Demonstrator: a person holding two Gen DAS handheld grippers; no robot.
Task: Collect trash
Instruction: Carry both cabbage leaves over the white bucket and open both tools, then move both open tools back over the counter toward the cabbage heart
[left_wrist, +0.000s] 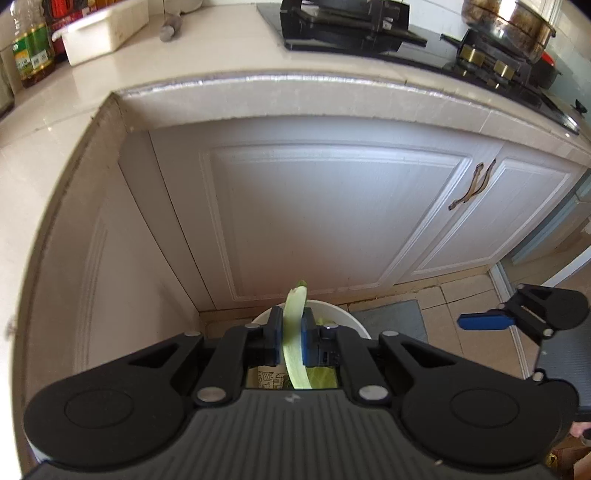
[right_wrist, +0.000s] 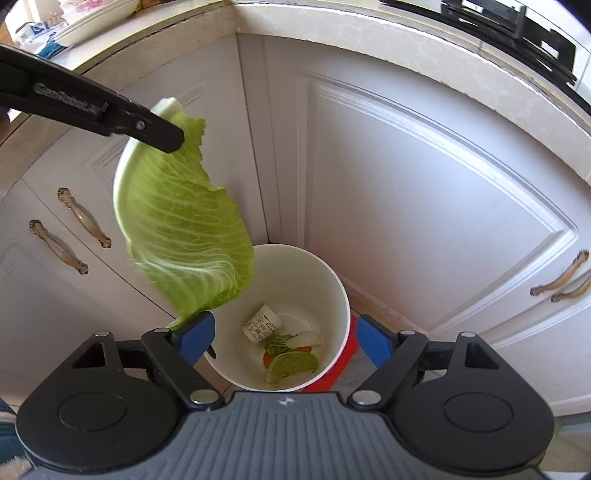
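1. Cabinets (right_wrist: 424, 206) under the counter (left_wrist: 258, 92) meet at an inner corner; the white bin (right_wrist: 332, 295) stands on the floor in that corner, just below the counter edge.
2. Cabbage leaf (right_wrist: 184, 229), the trash in hand: hangs in the air above the bin's left rim, mostly over the opening, lower tip near the right gripper's left finger.
3. Left gripper (left_wrist: 293, 339): clamped on the leaf's thick pale stem end, leaf dangling down from it.
4. Right gripper (right_wrist: 284, 339): jaws spread wide, holding nothing, hovering over the bin's near rim.
5. Already in the bin bottom: paper cup (right_wrist: 263, 324), small leaf scraps (right_wrist: 291, 363), something orange, too small to tell.
6. Step, as I judge it: drop-off, leaf carried over the bin, not yet released.
7. Next move likely needs the left gripper shifted slightly right so the whole leaf clears the rim, then jaws opened. Risk: the floppy leaf drapes over the rim or brushes the right gripper.
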